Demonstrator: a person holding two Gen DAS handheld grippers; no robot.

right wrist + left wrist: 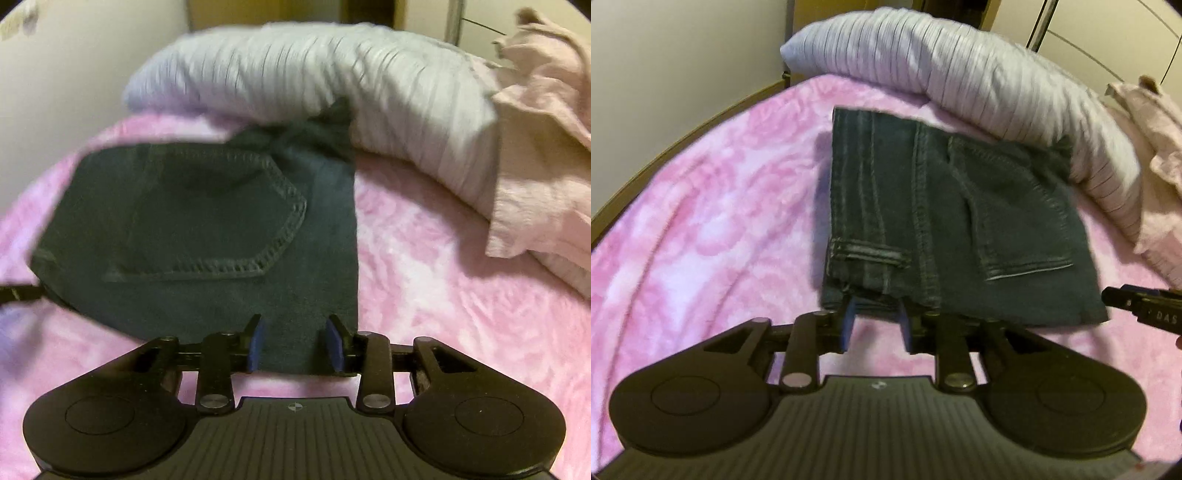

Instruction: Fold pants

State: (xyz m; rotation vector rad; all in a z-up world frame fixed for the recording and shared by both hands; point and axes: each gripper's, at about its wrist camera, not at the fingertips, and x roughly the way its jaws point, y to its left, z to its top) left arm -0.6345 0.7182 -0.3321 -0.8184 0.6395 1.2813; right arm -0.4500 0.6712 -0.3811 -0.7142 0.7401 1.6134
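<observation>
One dark denim pants [945,221] bundle, folded compact, stitched back pocket [221,218] up.

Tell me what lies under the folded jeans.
The jeans rest on the pink blanket; their far corner runs up against the striped pillow. Whatever lies between the denim layers is covered.

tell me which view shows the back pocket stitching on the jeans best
The right wrist view: the back pocket sits near the middle of the frame, and its whole stitched outline is readable on the folded jeans. The left wrist view shows the same pocket off to the right, narrower and foreshortened, and blurred by motion.
</observation>
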